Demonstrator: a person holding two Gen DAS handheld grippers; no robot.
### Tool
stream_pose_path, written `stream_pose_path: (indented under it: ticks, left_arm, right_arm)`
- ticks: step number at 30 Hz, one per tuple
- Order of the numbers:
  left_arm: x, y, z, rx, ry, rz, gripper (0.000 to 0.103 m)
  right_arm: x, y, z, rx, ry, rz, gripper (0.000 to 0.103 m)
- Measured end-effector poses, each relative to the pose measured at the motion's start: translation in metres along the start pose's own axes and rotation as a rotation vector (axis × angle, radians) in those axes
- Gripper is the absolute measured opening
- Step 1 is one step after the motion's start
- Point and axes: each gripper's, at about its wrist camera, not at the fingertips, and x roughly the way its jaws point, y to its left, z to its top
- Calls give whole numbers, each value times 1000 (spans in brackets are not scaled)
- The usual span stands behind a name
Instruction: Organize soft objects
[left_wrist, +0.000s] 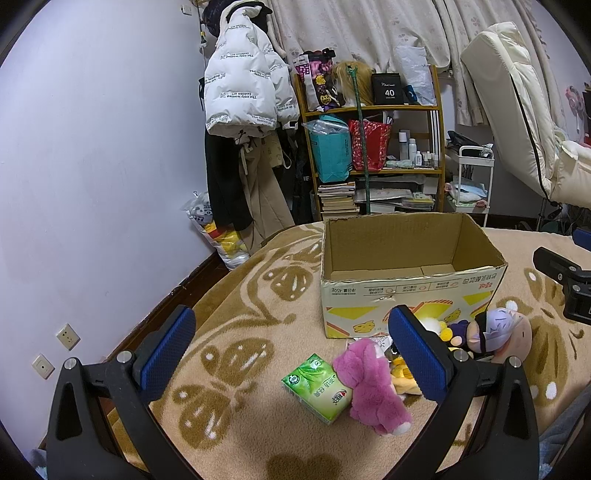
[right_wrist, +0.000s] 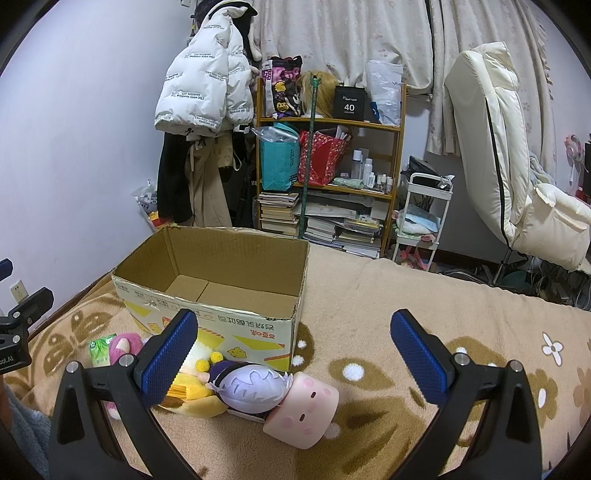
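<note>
An open, empty cardboard box (left_wrist: 410, 291) stands on the patterned blanket; it also shows in the right wrist view (right_wrist: 221, 295). In front of it lie a pink plush toy (left_wrist: 369, 384), a green tissue pack (left_wrist: 317, 387), a yellow plush (right_wrist: 192, 395), a purple-haired doll (right_wrist: 251, 387) and a pink cylinder cushion (right_wrist: 303, 410). My left gripper (left_wrist: 291, 354) is open and empty above the tissue pack and pink plush. My right gripper (right_wrist: 295, 362) is open and empty above the doll and cushion.
The blanket (right_wrist: 406, 314) covers a bed. Behind it stand a wooden shelf (left_wrist: 373, 140) full of bags and books, hanging coats (left_wrist: 243, 110), a white trolley (right_wrist: 421, 218) and a cream recliner (right_wrist: 509, 166). The wall is on the left.
</note>
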Motion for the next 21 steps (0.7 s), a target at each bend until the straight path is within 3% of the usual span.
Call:
stream_pose_path:
  ticks: [21]
  left_arm:
    - [1, 1, -2, 2, 2, 2, 103]
  right_arm:
    - [0, 0, 0, -2, 0, -1, 103]
